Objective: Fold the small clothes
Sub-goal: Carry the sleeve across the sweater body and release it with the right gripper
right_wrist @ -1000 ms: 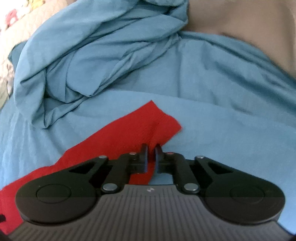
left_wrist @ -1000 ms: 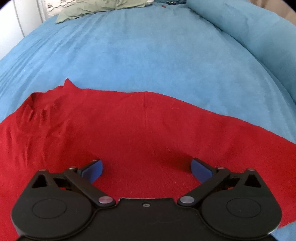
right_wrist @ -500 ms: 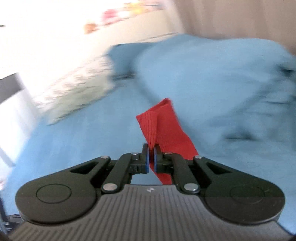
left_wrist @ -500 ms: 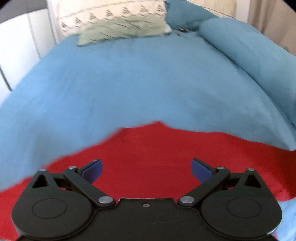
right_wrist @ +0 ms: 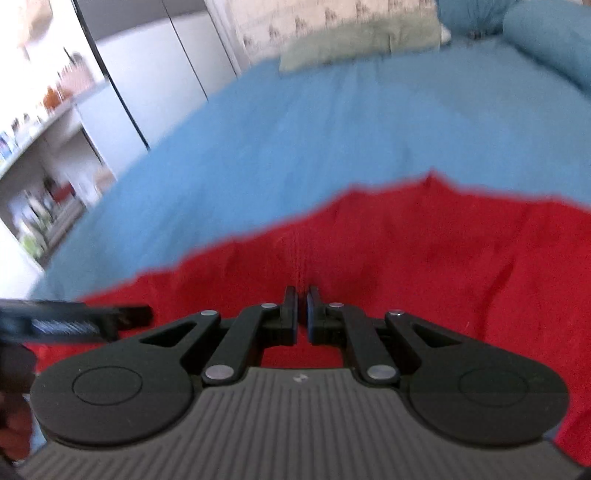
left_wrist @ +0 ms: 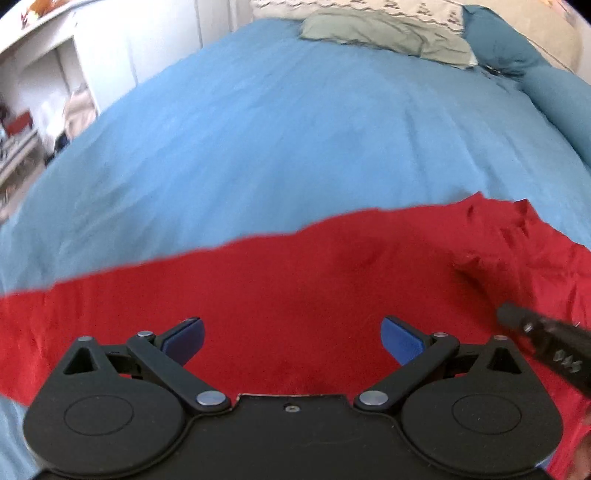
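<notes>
Right hand-held gripper [right_wrist: 302,295] pinching red cloth [right_wrist: 443,258], blue bed [right_wrist: 295,129]

Red garment [left_wrist: 295,295] spread wide, creased, on blue bedspread [left_wrist: 295,129].

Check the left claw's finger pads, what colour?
Blue pads on black linkage, seen best in the left wrist view; the left claw stands open over the red garment.

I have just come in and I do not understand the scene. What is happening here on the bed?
A person is folding a red cloth garment on a bed with a blue cover, using a hand-held gripper in each hand. The right gripper has its jaws shut, apparently pinching a layer of the red fabric. The left gripper is open above the garment, holding nothing. A pale green pillow lies at the far end.
</notes>
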A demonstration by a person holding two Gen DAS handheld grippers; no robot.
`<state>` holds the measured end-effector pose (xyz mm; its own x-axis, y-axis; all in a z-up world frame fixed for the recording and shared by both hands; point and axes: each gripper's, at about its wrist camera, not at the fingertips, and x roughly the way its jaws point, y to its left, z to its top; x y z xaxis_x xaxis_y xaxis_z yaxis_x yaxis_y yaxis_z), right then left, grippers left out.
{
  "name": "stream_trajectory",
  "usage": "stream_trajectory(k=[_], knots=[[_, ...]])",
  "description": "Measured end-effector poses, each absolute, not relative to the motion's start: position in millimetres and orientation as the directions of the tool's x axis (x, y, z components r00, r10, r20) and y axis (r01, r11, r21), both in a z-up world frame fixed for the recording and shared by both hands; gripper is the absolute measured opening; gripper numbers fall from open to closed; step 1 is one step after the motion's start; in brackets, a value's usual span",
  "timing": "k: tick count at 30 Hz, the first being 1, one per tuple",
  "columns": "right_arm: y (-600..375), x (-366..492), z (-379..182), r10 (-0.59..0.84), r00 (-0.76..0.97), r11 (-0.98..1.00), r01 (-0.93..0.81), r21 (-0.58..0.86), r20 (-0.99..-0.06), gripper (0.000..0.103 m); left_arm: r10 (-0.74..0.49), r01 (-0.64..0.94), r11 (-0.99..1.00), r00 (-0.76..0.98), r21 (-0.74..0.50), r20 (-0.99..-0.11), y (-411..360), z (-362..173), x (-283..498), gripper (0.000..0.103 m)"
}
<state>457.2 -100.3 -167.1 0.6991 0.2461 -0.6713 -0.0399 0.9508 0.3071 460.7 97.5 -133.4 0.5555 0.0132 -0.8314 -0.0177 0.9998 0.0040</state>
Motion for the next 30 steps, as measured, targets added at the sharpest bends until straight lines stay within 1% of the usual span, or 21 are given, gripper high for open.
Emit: stream_trajectory(k=[3,7,10,11,12,13,14,15,18,20,22,24,26,27,28,30], knots=[[-91.3,451.0,-188.8,0.222,0.672,0.957,-0.013,0.289,-0.706,0.02,-0.011,-0.01,1.0,0.552,-0.019,-0.834,102.2,-135.7,463.4,0.103],[-85.8,454.0,-193.2,0.218,0.667,0.966,-0.044,0.255,-0.713,0.02,-0.063,0.024,0.998,0.55,-0.059,-0.833,94.5,-133.1,473.3,0.103],[-83.6,453.7,-188.4,0.242,0.657,0.966,-0.093,0.242,-0.714,0.025,-0.102,0.044,0.995,0.547,-0.093,-0.831,83.5,-132.9,483.2,0.103],[-85.0,451.0,-187.0,0.261,0.654,0.962,-0.117,0.247,-0.71,0.03,-0.125,0.051,0.992,0.543,-0.116,-0.83,78.7,-133.1,485.0,0.103],[-91.0,457.0,-184.2,0.28,0.65,0.958,-0.143,0.248,-0.707,0.045,-0.155,0.062,0.988,0.536,-0.145,-0.83,74.7,-132.8,486.4,0.103],[-93.2,455.0,-180.9,0.287,0.65,0.957,-0.163,0.239,-0.704,0.064,-0.182,0.071,0.983,0.528,-0.171,-0.829,70.4,-133.0,488.9,0.103],[-96.0,447.3,-176.4,0.286,0.658,0.958,-0.185,0.219,-0.696,0.077,-0.209,0.082,0.977,0.516,-0.195,-0.831,64.6,-134.0,490.4,0.103],[-97.1,444.6,-170.8,0.278,0.668,0.961,-0.203,0.19,-0.69,0.079,-0.23,0.093,0.973,0.507,-0.212,-0.831,58.1,-135.4,491.5,0.103],[-110.9,430.4,-160.7,0.264,0.668,0.961,-0.247,0.127,-0.696,0.08,-0.244,0.128,0.97,0.498,-0.208,-0.832,35.3,-142.9,492.7,0.101],[-126.8,417.1,-157.1,0.258,0.659,0.961,-0.254,0.113,-0.706,0.08,-0.248,0.139,0.969,0.484,-0.206,-0.839,18.9,-150.0,494.7,0.096],[-144.9,402.9,-155.2,0.24,0.659,0.963,-0.253,0.09,-0.713,0.08,-0.259,0.144,0.966,0.471,-0.216,-0.844,4.1,-156.7,496.6,0.084],[-162.0,393.0,-152.5,0.219,0.66,0.969,-0.231,0.083,-0.719,0.08,-0.242,0.126,0.97,0.478,-0.206,-0.845,-4.1,-161.7,496.3,0.08],[-178.9,386.3,-152.0,0.207,0.659,0.975,-0.201,0.095,-0.723,0.08,-0.22,0.101,0.976,0.495,-0.195,-0.84,-9.0,-166.1,495.6,0.079],[-187.3,382.3,-152.4,0.194,0.663,0.979,-0.183,0.095,-0.723,0.08,-0.21,0.093,0.978,0.507,-0.189,-0.836,-8.9,-167.4,494.1,0.074],[-194.1,378.7,-152.4,0.184,0.664,0.981,-0.169,0.094,-0.725,0.08,-0.2,0.087,0.98,0.516,-0.181,-0.833,-10.7,-168.6,493.7,0.062],[-203.9,372.4,-154.0,0.173,0.666,0.984,-0.148,0.098,-0.725,0.08,-0.172,0.074,0.985,0.525,-0.156,-0.833,-15.5,-169.5,495.2,0.044]])
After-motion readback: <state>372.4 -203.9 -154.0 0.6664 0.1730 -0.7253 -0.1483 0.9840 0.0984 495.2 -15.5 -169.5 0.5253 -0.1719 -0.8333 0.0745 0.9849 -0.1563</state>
